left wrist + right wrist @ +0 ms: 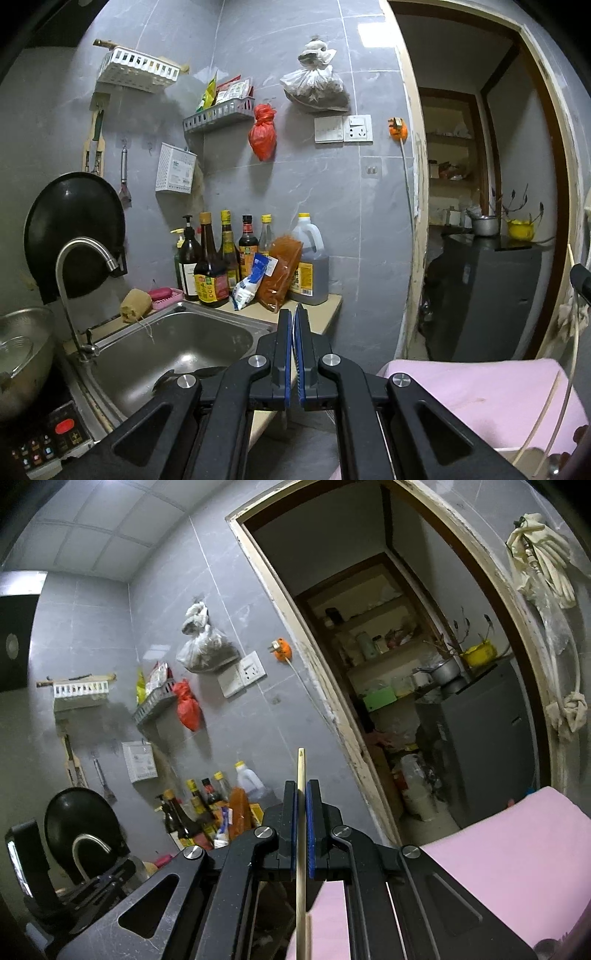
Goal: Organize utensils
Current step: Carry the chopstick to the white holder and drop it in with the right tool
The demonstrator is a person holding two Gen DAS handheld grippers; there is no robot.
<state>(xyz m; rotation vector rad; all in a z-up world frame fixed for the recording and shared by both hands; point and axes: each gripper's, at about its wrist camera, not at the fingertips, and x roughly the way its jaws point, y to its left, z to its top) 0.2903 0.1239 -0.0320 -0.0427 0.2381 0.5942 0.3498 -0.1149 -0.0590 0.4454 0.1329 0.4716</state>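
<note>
Looking along your left gripper (295, 314), the jaws pinch a thin metal blade (298, 308), likely a knife, poking out above the sink (177, 343) edge. Your right gripper (301, 790) clamps one chopstick (300, 771) upright, its tip past the pads; so narrow a hold could let it pivot or slip if you swing

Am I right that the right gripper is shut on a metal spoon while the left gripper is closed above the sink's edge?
Not quite: the right gripper is shut on a wooden chopstick, as the right wrist view shows. The left gripper is closed near the sink.
</note>
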